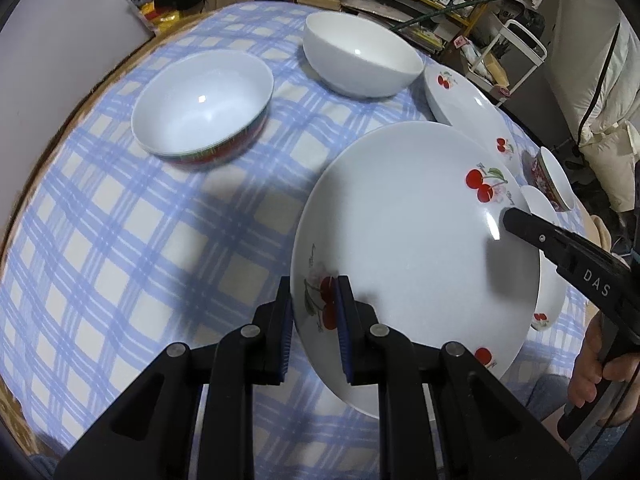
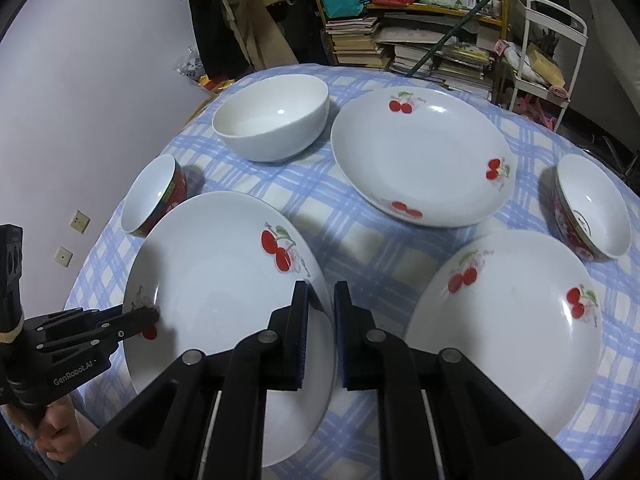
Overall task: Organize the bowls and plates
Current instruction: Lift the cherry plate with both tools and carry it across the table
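Note:
A white deep plate with red cherry prints hangs above the checked cloth, held by both grippers, and its shadow falls on the cloth to its left. My left gripper is shut on the plate's left rim, over a cherry print. My right gripper is shut on the opposite rim. Two more cherry plates lie on the table, one at the far side and one at the near right.
A plain white bowl stands at the back. A red-patterned bowl sits left of the held plate and another at the right edge. Book shelves and a white rack stand behind the table.

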`<state>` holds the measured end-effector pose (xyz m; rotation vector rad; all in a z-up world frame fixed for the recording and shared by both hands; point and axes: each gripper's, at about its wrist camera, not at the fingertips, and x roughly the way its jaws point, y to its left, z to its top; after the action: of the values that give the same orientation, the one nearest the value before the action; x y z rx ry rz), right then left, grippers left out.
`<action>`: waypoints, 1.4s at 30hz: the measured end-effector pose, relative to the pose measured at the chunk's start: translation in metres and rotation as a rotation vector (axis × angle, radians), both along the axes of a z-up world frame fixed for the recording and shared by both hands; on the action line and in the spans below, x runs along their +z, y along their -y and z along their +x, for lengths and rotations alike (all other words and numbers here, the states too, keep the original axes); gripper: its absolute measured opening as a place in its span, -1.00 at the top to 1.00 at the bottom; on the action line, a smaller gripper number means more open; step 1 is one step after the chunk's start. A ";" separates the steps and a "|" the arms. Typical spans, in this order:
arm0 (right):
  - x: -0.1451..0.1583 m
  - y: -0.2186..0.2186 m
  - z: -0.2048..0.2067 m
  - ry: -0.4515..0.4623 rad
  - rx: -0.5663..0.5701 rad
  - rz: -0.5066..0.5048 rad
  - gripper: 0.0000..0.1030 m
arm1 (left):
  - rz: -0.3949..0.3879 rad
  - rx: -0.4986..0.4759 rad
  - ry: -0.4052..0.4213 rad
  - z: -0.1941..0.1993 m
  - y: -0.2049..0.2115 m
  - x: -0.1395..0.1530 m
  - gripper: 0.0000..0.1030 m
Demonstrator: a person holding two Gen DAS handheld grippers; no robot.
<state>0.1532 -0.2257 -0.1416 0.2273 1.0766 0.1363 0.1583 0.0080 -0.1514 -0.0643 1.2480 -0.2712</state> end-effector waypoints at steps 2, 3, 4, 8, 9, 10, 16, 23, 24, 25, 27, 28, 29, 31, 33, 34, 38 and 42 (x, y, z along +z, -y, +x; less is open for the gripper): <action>-0.002 0.001 -0.005 -0.015 0.002 0.002 0.73 | -0.002 -0.002 -0.009 -0.004 0.000 -0.002 0.65; -0.003 0.001 -0.008 -0.022 -0.001 0.003 0.73 | -0.004 -0.003 -0.010 -0.005 0.000 -0.002 0.65; -0.007 0.001 -0.013 -0.033 -0.005 0.003 0.73 | -0.012 -0.003 -0.015 -0.007 -0.001 -0.003 0.65; -0.022 0.002 -0.021 -0.075 -0.016 -0.014 0.73 | -0.017 -0.018 -0.060 -0.004 0.002 -0.016 0.65; -0.026 0.003 -0.021 -0.086 -0.020 -0.014 0.73 | -0.016 -0.017 -0.074 -0.003 0.003 -0.020 0.65; -0.029 0.004 -0.021 -0.092 -0.024 -0.014 0.73 | -0.010 -0.020 -0.082 -0.003 0.004 -0.023 0.65; -0.040 0.003 -0.022 -0.114 -0.029 -0.027 0.72 | 0.022 -0.034 -0.114 -0.005 0.008 -0.035 0.65; -0.048 0.000 -0.024 -0.137 -0.025 -0.037 0.72 | 0.065 -0.044 -0.120 0.002 0.015 -0.043 0.63; -0.049 0.001 -0.024 -0.140 -0.026 -0.035 0.71 | 0.061 -0.043 -0.121 0.003 0.015 -0.043 0.63; -0.050 0.003 -0.025 -0.144 -0.028 -0.028 0.71 | 0.057 -0.044 -0.120 0.002 0.015 -0.042 0.63; -0.051 0.004 -0.025 -0.149 -0.034 -0.016 0.70 | 0.049 -0.045 -0.121 0.001 0.014 -0.041 0.63; -0.052 0.004 -0.026 -0.150 -0.036 -0.014 0.70 | 0.044 -0.040 -0.126 0.001 0.014 -0.042 0.63; -0.052 0.003 -0.026 -0.150 -0.037 -0.016 0.70 | 0.041 -0.038 -0.130 0.001 0.012 -0.041 0.63; -0.052 0.003 -0.027 -0.146 -0.031 -0.025 0.70 | 0.038 -0.035 -0.133 0.000 0.009 -0.041 0.63; -0.053 0.001 -0.028 -0.140 -0.029 -0.038 0.68 | 0.044 -0.042 -0.129 -0.001 0.008 -0.041 0.63; -0.054 0.000 -0.028 -0.139 -0.029 -0.045 0.67 | 0.046 -0.043 -0.129 -0.001 0.009 -0.041 0.63; -0.055 0.000 -0.029 -0.132 -0.045 -0.043 0.66 | 0.042 -0.037 -0.136 -0.004 0.007 -0.040 0.63; -0.054 -0.003 -0.030 -0.124 -0.043 -0.064 0.64 | 0.048 -0.027 -0.144 -0.005 0.009 -0.041 0.63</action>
<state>0.1228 -0.2229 -0.1953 0.2034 1.1969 0.0489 0.1537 -0.0015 -0.1924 -0.0262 1.3988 -0.2630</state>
